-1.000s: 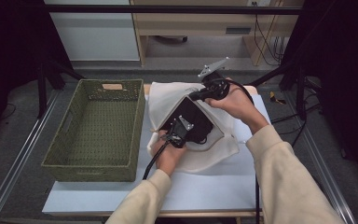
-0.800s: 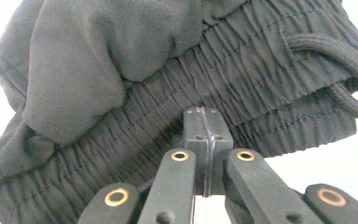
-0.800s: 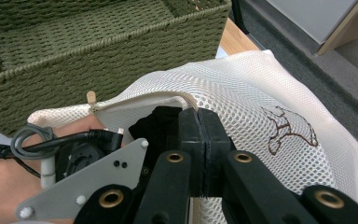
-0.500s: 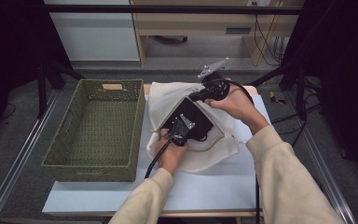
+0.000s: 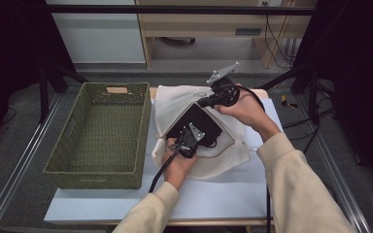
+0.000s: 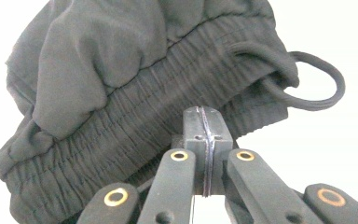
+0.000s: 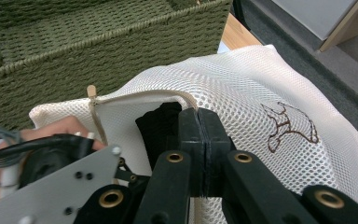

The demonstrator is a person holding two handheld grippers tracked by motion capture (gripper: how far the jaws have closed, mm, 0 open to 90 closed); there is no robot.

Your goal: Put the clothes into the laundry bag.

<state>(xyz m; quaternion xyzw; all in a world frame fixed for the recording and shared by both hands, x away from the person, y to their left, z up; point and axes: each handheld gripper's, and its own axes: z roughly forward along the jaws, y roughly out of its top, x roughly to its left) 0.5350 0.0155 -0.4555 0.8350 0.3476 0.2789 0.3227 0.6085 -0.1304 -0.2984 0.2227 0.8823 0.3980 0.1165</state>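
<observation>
Soft, light black shorts (image 6: 121, 93) half inside the white mesh laundry bag (image 7: 270, 88), left gripper (image 6: 205, 140) pinching the elastic waistband, the firmest hold, right gripper (image 7: 199, 122) clamping the bag's rim.

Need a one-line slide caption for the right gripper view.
Right gripper shut on the rim of the white mesh laundry bag, black garment at its mouth, green woven basket behind.

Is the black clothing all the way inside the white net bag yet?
Not yet. The white mesh bag lies open on the table, its rim pinched up by the right gripper. The left gripper is shut on the black garment at the opening. Pushing it fully in remains; the green basket waits alongside.
</observation>
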